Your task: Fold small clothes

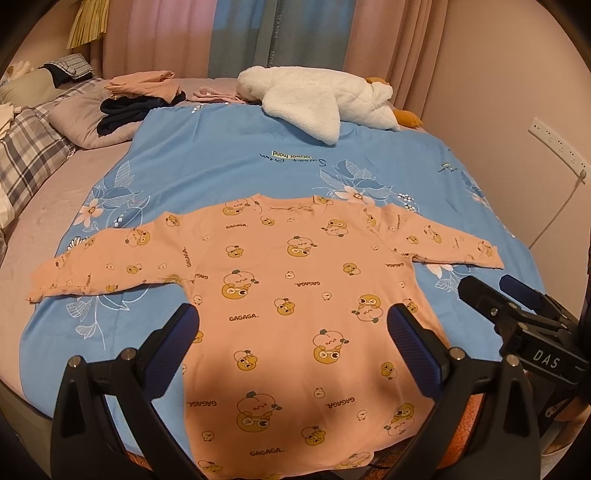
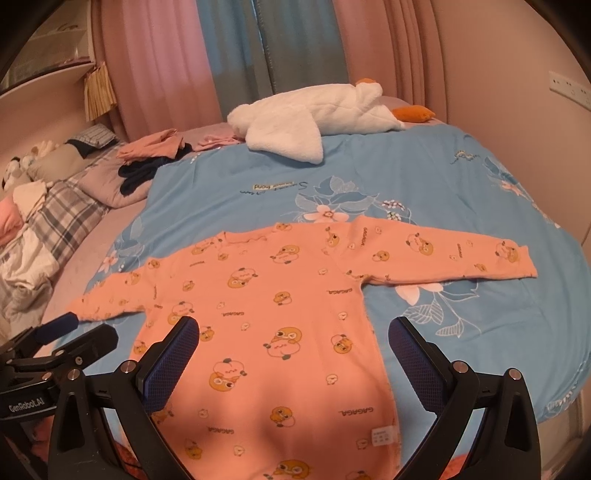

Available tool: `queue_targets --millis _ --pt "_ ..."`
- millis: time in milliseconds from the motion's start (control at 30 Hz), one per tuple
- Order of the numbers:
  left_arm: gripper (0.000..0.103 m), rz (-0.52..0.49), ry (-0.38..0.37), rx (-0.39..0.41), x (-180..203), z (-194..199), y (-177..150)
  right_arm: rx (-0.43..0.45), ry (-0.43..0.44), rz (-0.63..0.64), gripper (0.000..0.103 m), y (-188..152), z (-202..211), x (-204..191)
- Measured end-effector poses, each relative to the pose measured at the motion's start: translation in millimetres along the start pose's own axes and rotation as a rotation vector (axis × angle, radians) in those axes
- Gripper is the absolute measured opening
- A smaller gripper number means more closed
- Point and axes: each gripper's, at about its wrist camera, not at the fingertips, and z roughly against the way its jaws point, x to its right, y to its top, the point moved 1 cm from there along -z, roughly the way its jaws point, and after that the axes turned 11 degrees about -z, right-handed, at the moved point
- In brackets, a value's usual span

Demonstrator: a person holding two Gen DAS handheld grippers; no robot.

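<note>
A small pink long-sleeved shirt (image 1: 295, 280) with yellow cartoon prints lies flat on a blue floral sheet (image 1: 229, 162), both sleeves spread out, hem toward me. My left gripper (image 1: 293, 325) is open and empty, hovering above the shirt's lower body. My right gripper (image 2: 295, 336) is open and empty, above the shirt (image 2: 280, 295) near its right side seam. The right gripper also shows in the left wrist view (image 1: 498, 291) at the right edge, and the left gripper shows in the right wrist view (image 2: 66, 332) at the left edge.
A white plush goose (image 1: 314, 96) lies at the far end of the sheet. Folded pink and dark clothes (image 1: 140, 96) and plaid pillows (image 1: 29, 147) sit at the far left. Curtains (image 1: 258, 33) hang behind; a wall socket strip (image 1: 557, 146) is at right.
</note>
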Motion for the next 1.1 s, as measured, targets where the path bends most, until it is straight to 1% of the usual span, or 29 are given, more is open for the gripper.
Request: queue_targets --millis 133,233,333,433,467,533,567,600,633,667,700,767,867,900,1000,1033,1100 --pt "0.101 0.007 -0.014 -0.012 -0.9 -8.5 0.2 -0.002 0.003 -0.037 0.102 2.1 -1.9 9.4" --pt "0.101 0.021 -0.041 -0.031 -1.5 -20.3 0.7 -0.007 0.013 -0.09 0.102 4.5 -4.5 25.9" --pt "0.098 0.046 -0.075 -0.064 -2.4 -36.3 1.4 -0.015 0.011 -0.169 0.101 9.6 -9.5 54.3" --pt "0.093 0.081 -0.124 -0.112 -1.0 -55.2 1.0 -0.016 -0.014 -0.271 0.095 16.8 -14.9 95.0" --pt "0.09 0.087 -0.135 -0.128 -0.4 -63.1 0.4 -0.017 -0.022 -0.318 0.092 20.1 -17.9 112.2" --pt "0.082 0.101 -0.156 -0.165 1.8 -76.8 -1.4 -0.018 -0.039 -0.417 0.077 28.2 -25.8 151.7" --pt "0.077 0.102 -0.166 -0.18 3.2 -86.4 -3.0 -0.022 -0.049 -0.465 0.072 32.3 -31.4 172.0" --pt "0.072 0.102 -0.173 -0.19 4.0 -93.9 -4.9 -0.025 -0.064 -0.509 0.062 35.6 -37.0 191.3" --pt "0.069 0.107 -0.184 -0.21 6.2 -101.8 -7.1 -0.029 -0.079 -0.549 0.054 39.1 -43.4 208.2" --pt "0.064 0.111 -0.198 -0.228 8.6 -108.6 -9.2 -0.035 -0.097 -0.585 0.05 42.5 -50.0 224.3" --pt "0.062 0.118 -0.213 -0.245 10.2 -114.1 -11.3 -0.042 -0.131 -0.622 0.047 45.9 -57.2 242.4" --pt "0.059 0.136 -0.243 -0.285 12.7 -127.1 -17.1 -0.035 -0.18 -0.681 0.047 50.8 -67.2 272.0" --pt "0.058 0.143 -0.254 -0.324 13.7 -139.5 -25.0 -0.031 -0.194 -0.779 0.047 55.7 -84.8 306.5" --pt "0.058 0.146 -0.252 -0.339 13.2 -143.3 -27.5 -0.032 -0.19 -0.821 0.047 56.2 -91.8 316.0" --pt "0.058 0.171 -0.262 -0.34 8.5 -150.8 -32.1 -0.025 -0.144 -0.901 0.047 58.4 -109.7 334.5" --pt "0.058 0.186 -0.27 -0.334 5.7 -151.3 -32.5 -0.01 -0.126 -0.915 0.047 60.4 -113.3 336.2" --pt "0.06 0.214 -0.287 -0.329 0.6 -151.9 -33.1 0.019 -0.131 -0.927 0.047 66.7 -116.8 335.9"
